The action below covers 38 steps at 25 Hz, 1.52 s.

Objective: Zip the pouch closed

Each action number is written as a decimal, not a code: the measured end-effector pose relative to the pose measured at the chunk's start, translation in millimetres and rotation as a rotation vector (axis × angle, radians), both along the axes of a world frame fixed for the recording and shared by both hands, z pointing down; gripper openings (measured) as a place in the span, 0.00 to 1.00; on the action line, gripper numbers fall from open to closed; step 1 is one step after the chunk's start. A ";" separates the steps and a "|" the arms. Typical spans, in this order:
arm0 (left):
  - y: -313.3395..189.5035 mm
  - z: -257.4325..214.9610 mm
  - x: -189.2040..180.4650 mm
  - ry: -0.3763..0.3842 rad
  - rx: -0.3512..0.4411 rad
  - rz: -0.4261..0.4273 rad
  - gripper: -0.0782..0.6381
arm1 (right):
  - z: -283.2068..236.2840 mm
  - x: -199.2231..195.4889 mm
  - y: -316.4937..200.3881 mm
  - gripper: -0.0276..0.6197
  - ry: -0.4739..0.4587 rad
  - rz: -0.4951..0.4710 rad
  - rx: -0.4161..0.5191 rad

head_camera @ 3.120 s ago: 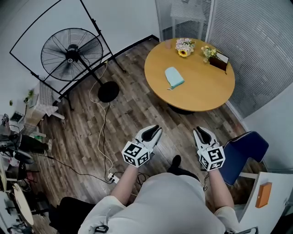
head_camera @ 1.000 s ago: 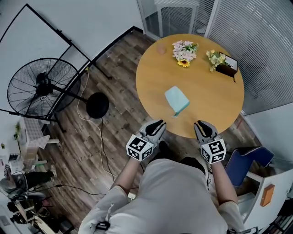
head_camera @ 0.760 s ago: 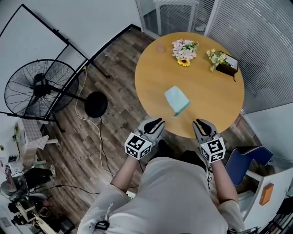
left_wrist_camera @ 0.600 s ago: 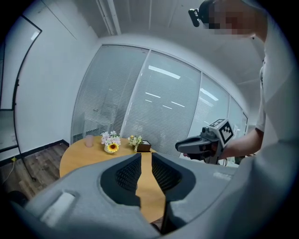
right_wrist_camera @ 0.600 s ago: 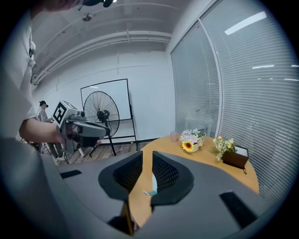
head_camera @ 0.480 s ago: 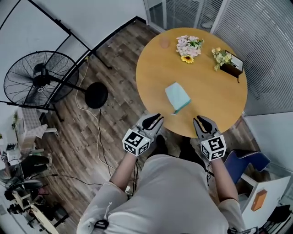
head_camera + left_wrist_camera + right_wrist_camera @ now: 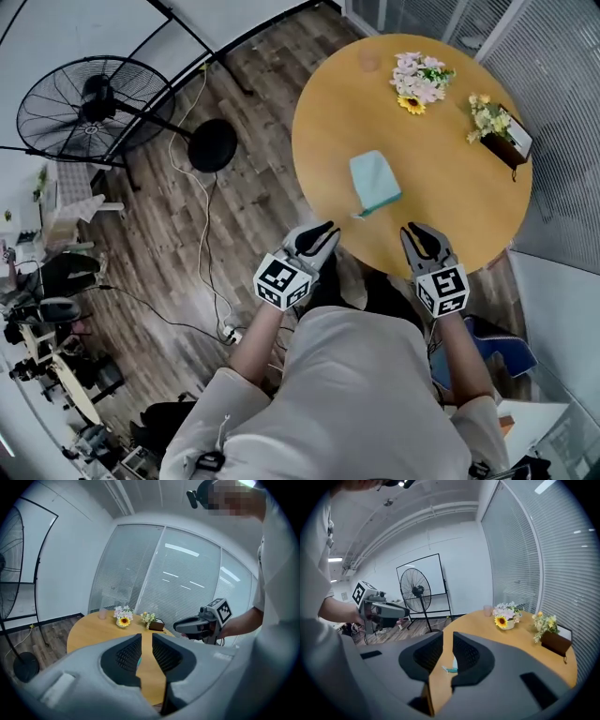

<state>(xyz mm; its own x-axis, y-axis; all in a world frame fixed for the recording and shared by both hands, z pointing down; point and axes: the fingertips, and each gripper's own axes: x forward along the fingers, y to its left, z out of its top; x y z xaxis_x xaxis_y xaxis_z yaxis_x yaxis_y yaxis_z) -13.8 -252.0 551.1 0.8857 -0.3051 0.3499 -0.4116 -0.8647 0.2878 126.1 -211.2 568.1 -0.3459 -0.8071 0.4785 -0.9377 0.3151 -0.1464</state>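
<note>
A light teal pouch (image 7: 375, 181) lies flat on the round wooden table (image 7: 328, 122), its zip pull toward the near edge. My left gripper (image 7: 323, 231) hovers at the table's near rim, left of and below the pouch, with its jaws a narrow gap apart and nothing between them. Level with it, my right gripper (image 7: 418, 232) hangs over the near edge, also slightly parted and holding nothing. The left gripper view shows its jaws (image 7: 146, 637) with a sliver of pouch (image 7: 139, 661) behind. Through the right gripper (image 7: 447, 638) a bit of pouch (image 7: 452, 668) shows.
Two small flower pots (image 7: 417, 81) (image 7: 485, 114), a dark box (image 7: 514, 142) and a pink cup (image 7: 368, 58) stand at the table's far side. A standing fan (image 7: 94, 98) with its round base (image 7: 212, 145) and a cable are on the wooden floor at left. A blue chair (image 7: 480, 339) is behind right.
Both grippers have come forward and lower, up to the table's near edge, and the table now sits closer in view. The pouch has not moved. The jaws' gaps look unchanged.
</note>
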 end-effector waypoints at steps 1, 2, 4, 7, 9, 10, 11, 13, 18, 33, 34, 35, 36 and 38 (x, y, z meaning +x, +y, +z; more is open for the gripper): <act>-0.2 5.1 2.0 -0.009 -0.003 -0.004 0.21 | 6.1 0.6 -1.6 0.14 -0.003 -0.014 -0.008; -0.3 10.5 3.7 -0.017 -0.007 -0.007 0.21 | 12.4 0.6 -2.6 0.14 -0.006 -0.030 -0.017; -1.7 22.1 7.5 -0.032 -0.014 -0.015 0.21 | 25.6 0.2 -4.6 0.14 -0.011 -0.063 -0.036; -7.7 40.6 13.8 -0.046 -0.024 -0.033 0.21 | 47.1 0.9 -10.7 0.14 -0.012 -0.111 -0.062; -10.1 54.1 17.6 -0.060 -0.032 -0.032 0.21 | 62.9 0.7 -15.0 0.14 -0.012 -0.136 -0.083; -10.4 62.0 19.4 -0.072 -0.035 -0.025 0.21 | 71.1 0.1 -16.7 0.14 -0.014 -0.147 -0.095; -10.3 70.7 21.0 -0.089 -0.038 -0.015 0.21 | 79.3 -0.9 -18.1 0.14 -0.017 -0.158 -0.106; -9.5 89.9 24.0 -0.129 -0.044 0.009 0.21 | 96.2 -4.0 -20.4 0.14 -0.022 -0.181 -0.130; -11.9 138.2 28.6 -0.207 -0.068 0.061 0.23 | 137.4 -13.3 -28.2 0.14 -0.026 -0.235 -0.177; -15.1 274.2 51.8 -0.456 -0.064 0.318 0.24 | 260.9 -47.0 -33.4 0.15 -0.035 -0.295 -0.333; -15.0 281.5 53.6 -0.473 -0.058 0.344 0.25 | 267.1 -48.4 -34.2 0.15 -0.026 -0.302 -0.337; -14.6 289.1 55.5 -0.489 -0.051 0.370 0.25 | 273.7 -48.9 -35.3 0.15 -0.015 -0.310 -0.339; -13.8 296.5 57.3 -0.507 -0.042 0.397 0.25 | 280.0 -49.1 -36.3 0.15 -0.003 -0.319 -0.341; -10.7 309.7 58.9 -0.543 -0.023 0.451 0.26 | 289.9 -50.6 -37.2 0.16 0.009 -0.331 -0.352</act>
